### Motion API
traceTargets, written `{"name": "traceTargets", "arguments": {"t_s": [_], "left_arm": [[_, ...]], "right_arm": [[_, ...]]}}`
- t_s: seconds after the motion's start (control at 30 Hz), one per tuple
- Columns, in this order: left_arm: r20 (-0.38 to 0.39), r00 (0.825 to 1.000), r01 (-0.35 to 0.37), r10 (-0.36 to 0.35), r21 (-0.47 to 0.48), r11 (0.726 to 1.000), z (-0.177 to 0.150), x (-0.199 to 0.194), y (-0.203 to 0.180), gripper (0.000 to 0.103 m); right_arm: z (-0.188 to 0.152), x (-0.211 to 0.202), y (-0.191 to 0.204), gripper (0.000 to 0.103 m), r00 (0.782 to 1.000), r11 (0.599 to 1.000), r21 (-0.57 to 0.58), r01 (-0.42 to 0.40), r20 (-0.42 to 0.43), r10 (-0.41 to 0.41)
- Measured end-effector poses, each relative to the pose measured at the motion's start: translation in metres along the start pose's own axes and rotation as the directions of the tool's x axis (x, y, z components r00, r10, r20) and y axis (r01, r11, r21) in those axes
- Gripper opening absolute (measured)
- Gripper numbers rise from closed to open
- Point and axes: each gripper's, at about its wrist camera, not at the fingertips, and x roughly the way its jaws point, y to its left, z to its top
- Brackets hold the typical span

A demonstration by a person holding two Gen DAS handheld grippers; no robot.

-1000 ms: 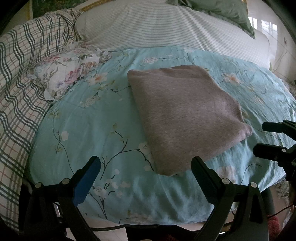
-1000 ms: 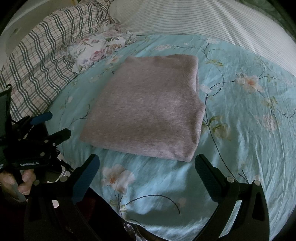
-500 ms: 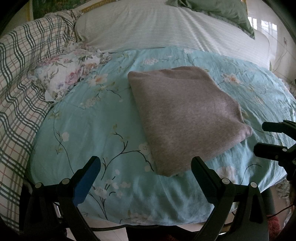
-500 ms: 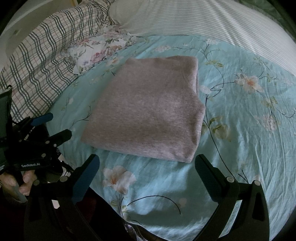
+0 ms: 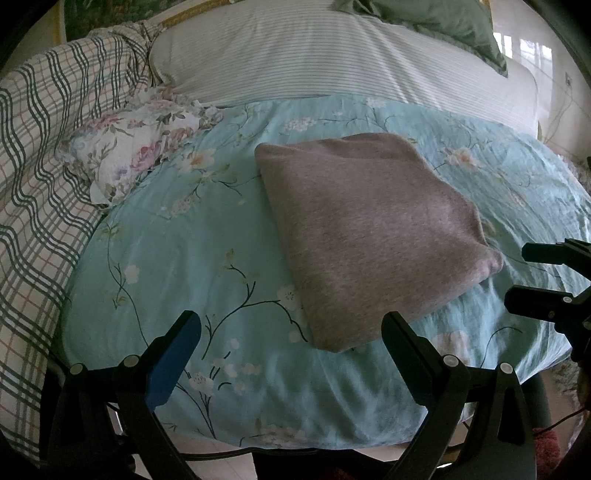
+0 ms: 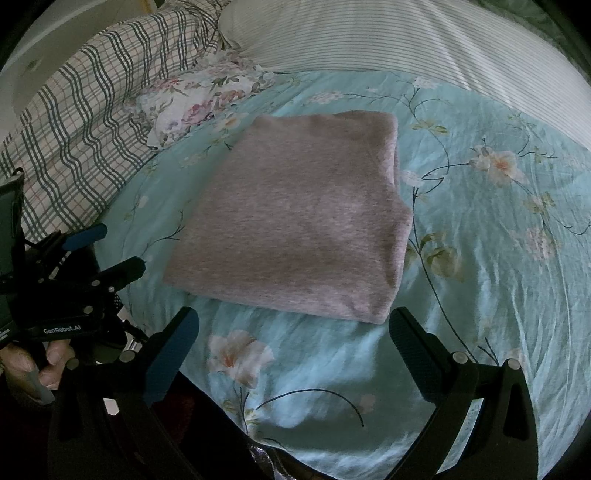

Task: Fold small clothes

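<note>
A grey knit garment lies folded into a flat rectangle on the light blue floral bedspread; it also shows in the right wrist view. My left gripper is open and empty, held back from the garment's near corner. My right gripper is open and empty, just short of the garment's near edge. Each gripper shows in the other's view: the right one at the right edge, the left one at the left edge, both open.
A small floral cloth lies at the bedspread's far left. A plaid blanket covers the left side. A striped pillow lies behind, with a green pillow beyond. The bed's front edge runs just below the grippers.
Both views have shifted very slightly; the garment sits a touch lower in frame. Nothing was taken hold of or let go.
</note>
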Motion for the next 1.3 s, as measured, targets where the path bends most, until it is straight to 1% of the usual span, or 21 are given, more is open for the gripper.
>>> {"name": "traceTargets", "arguments": {"t_s": [0.4,0.67,1.3], "left_arm": [[0.003,1.0,-0.001,0.001,-0.002,1.0,-0.0008,-0.0009,-0.0016,0.099],[0.002,1.0,-0.004,0.004,0.002,1.0,0.0002,-0.0021,-0.0044,0.099],[0.001,1.0,-0.006,0.006,0.005,1.0,0.0013,-0.0017,-0.0059,0.099]], "right_arm": [[0.0002,0.0001,-0.002,0.102,1.0,1.0,-0.002,-0.002,0.0,0.002],[0.0015,-0.0011,0.006,0.102,1.0,1.0,-0.002,-0.003,0.004,0.003],[0.0014,-0.0006,0.0025,0.102,1.0,1.0,-0.003,-0.005,0.004,0.005]]}}
